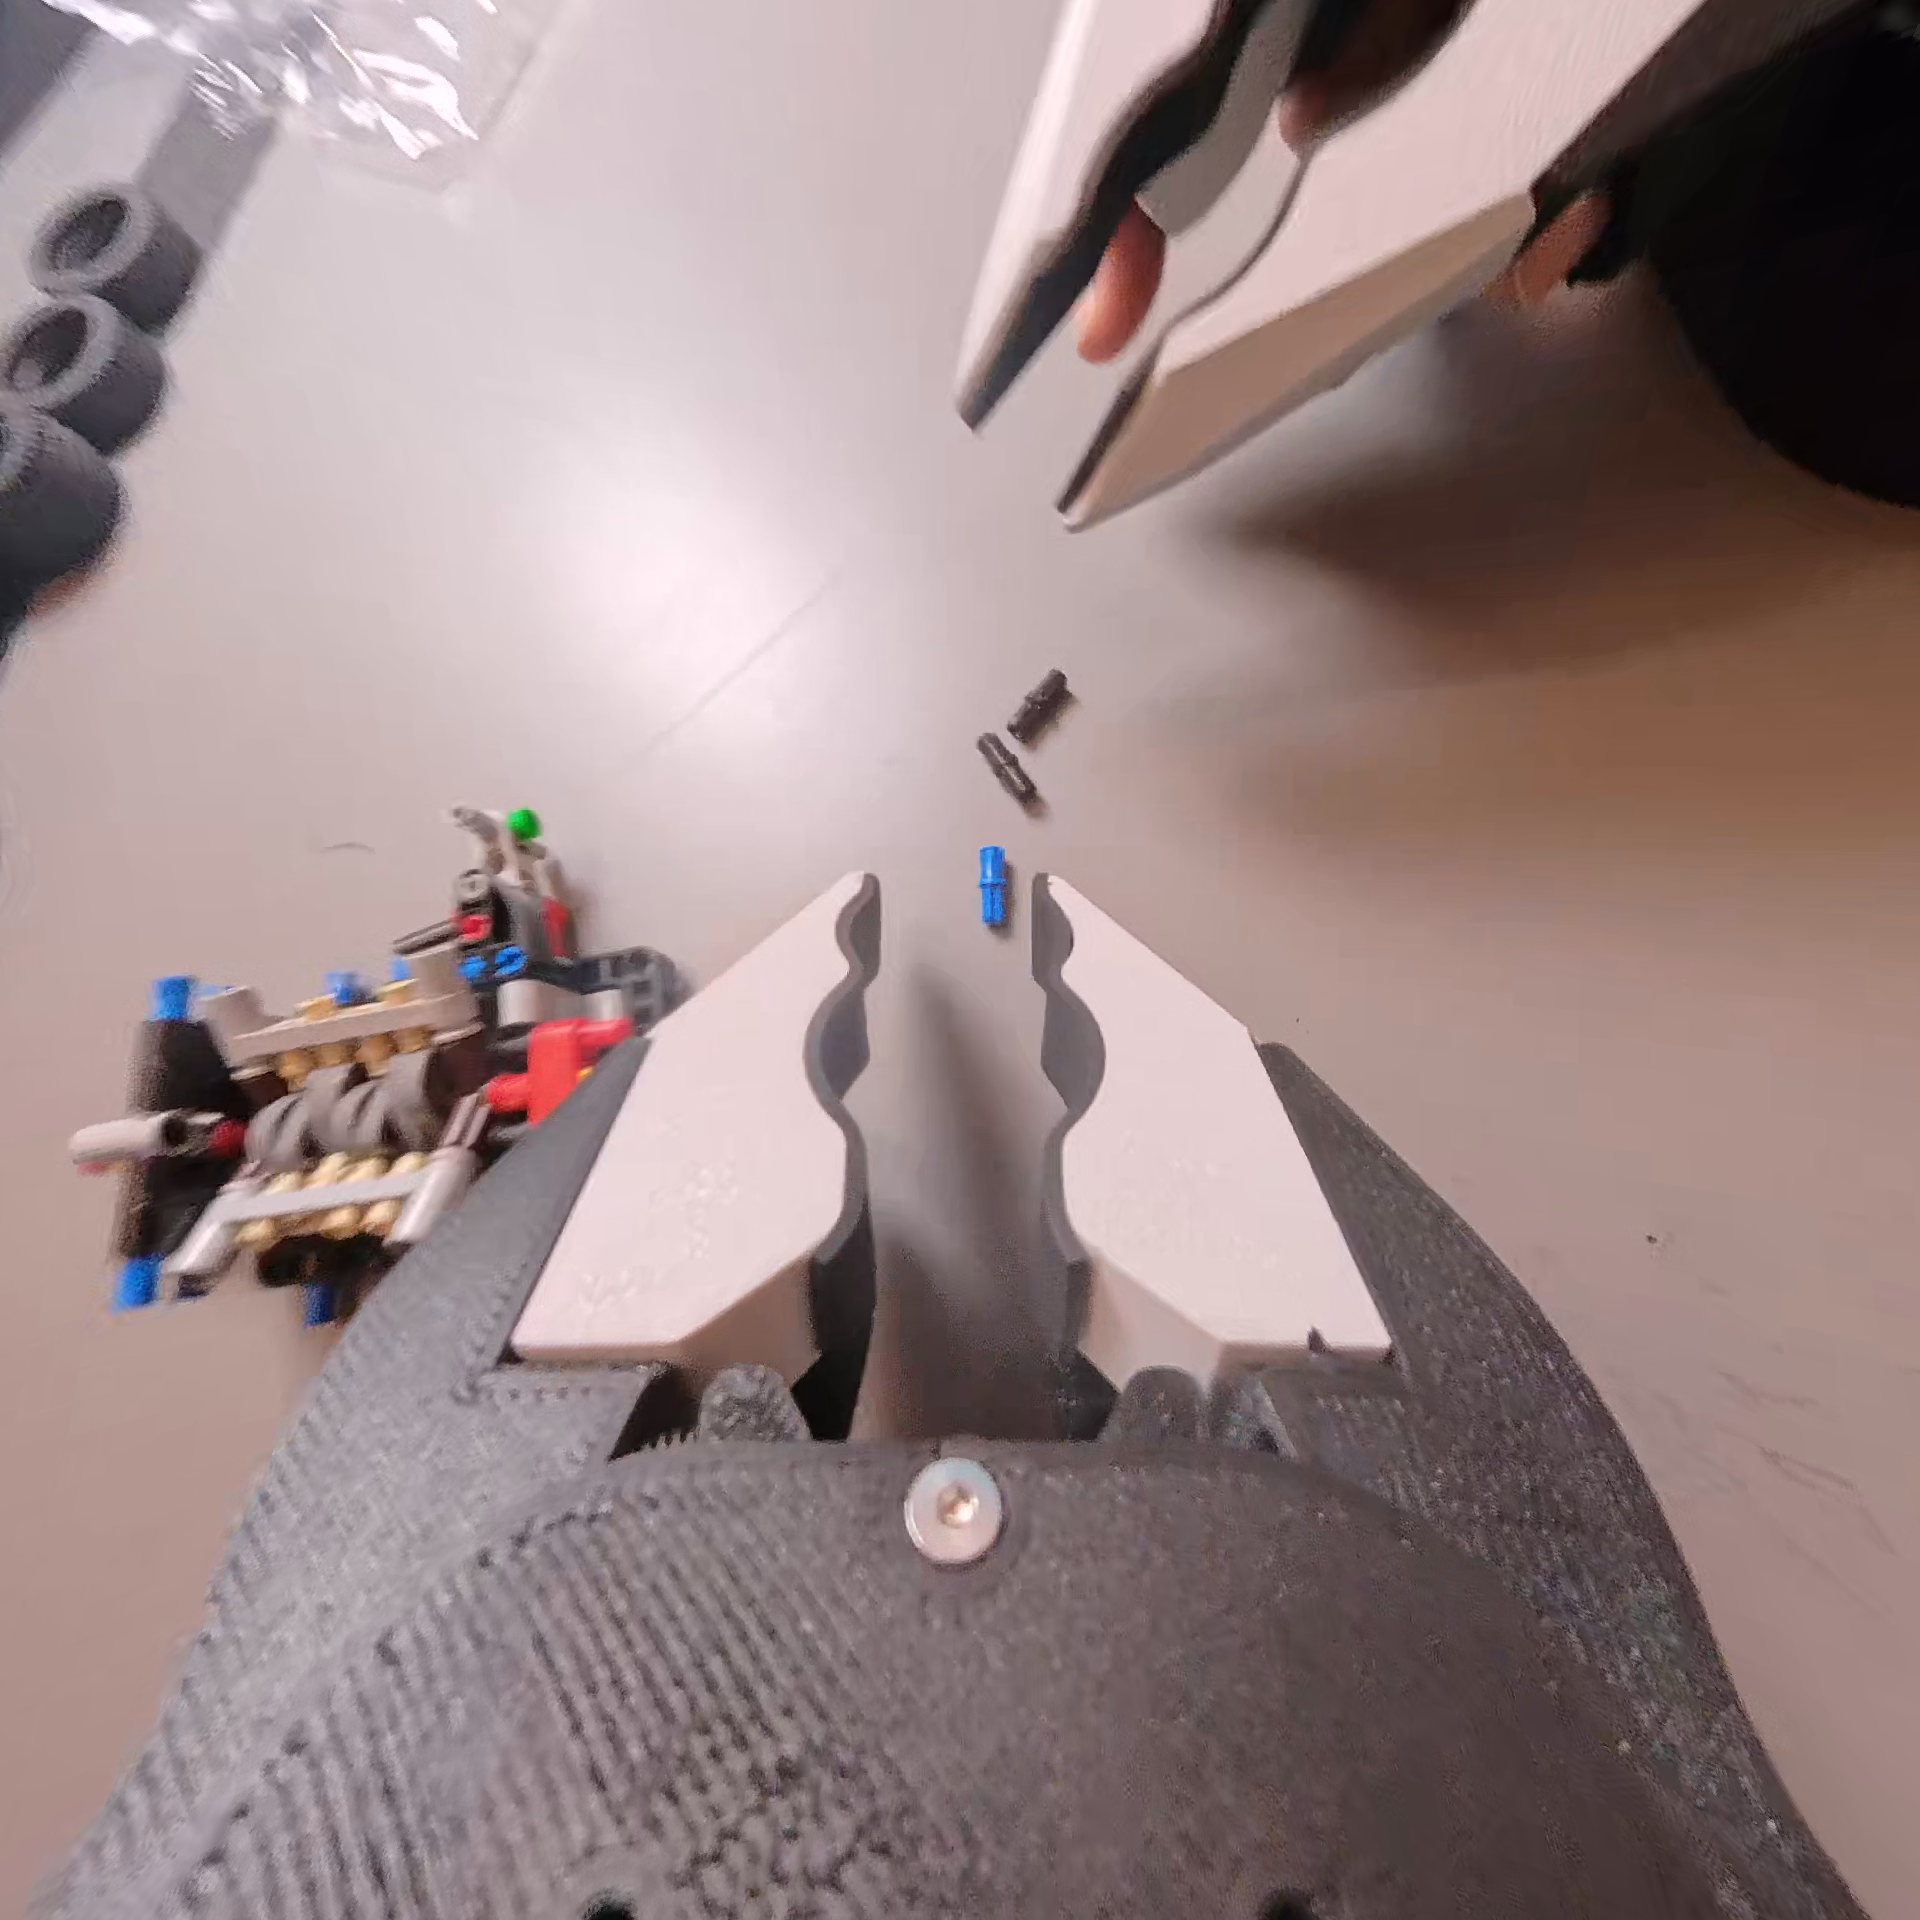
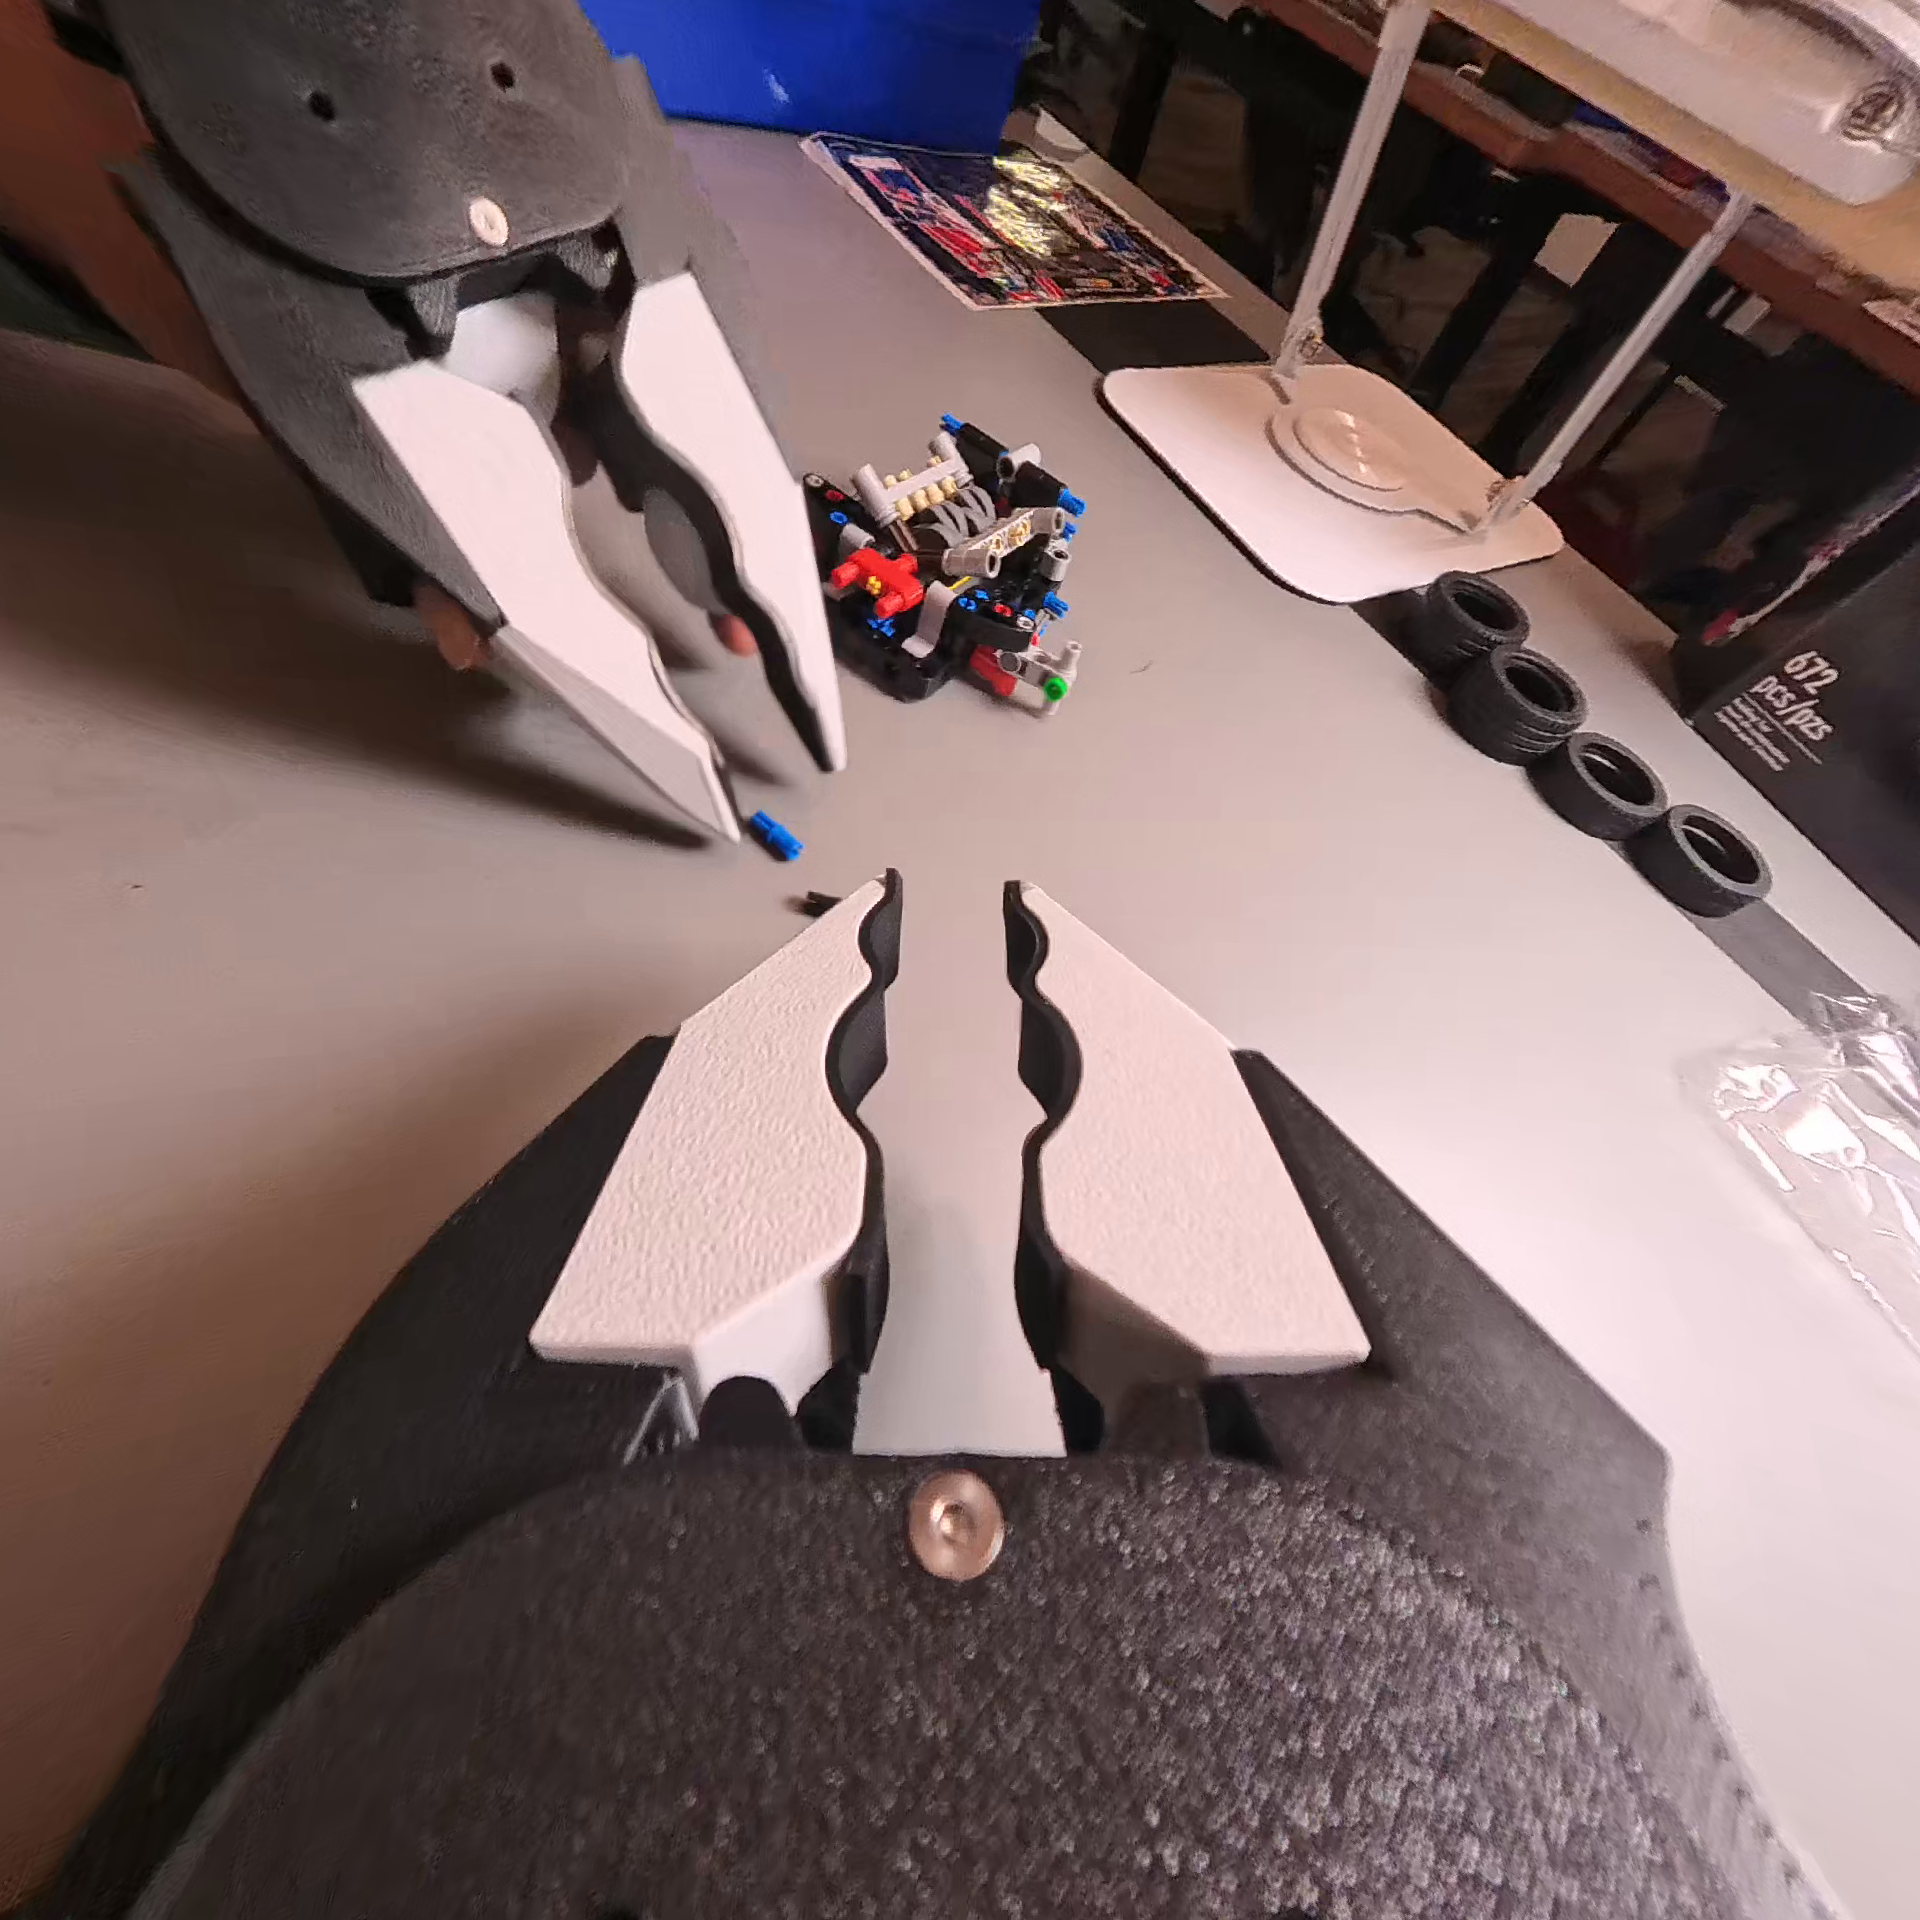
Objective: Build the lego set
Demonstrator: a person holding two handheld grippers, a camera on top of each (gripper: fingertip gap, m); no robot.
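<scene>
A small blue pin (image 1: 992,885) lies on the grey table just ahead of my left gripper (image 1: 956,883), which is open and empty. Two black pins (image 1: 1023,738) lie a little farther on. The half-built lego engine model (image 1: 343,1091) sits to the left of that gripper. My right gripper (image 2: 951,888) is open and empty; it also shows in the left wrist view (image 1: 1023,468), above the table. From the right wrist view the left gripper (image 2: 784,800) hangs over the blue pin (image 2: 774,833), with the model (image 2: 951,561) behind and one black pin (image 2: 821,900) half hidden by my left finger.
Several black tyres (image 2: 1590,758) stand in a row at the right, also in the left wrist view (image 1: 83,343). A white lamp base (image 2: 1340,478), a printed sheet (image 2: 1008,223), a dark box (image 2: 1818,665) and clear plastic bags (image 2: 1829,1132) lie around the table. One gripper's finger ends stand about 7 centimetres off the other's.
</scene>
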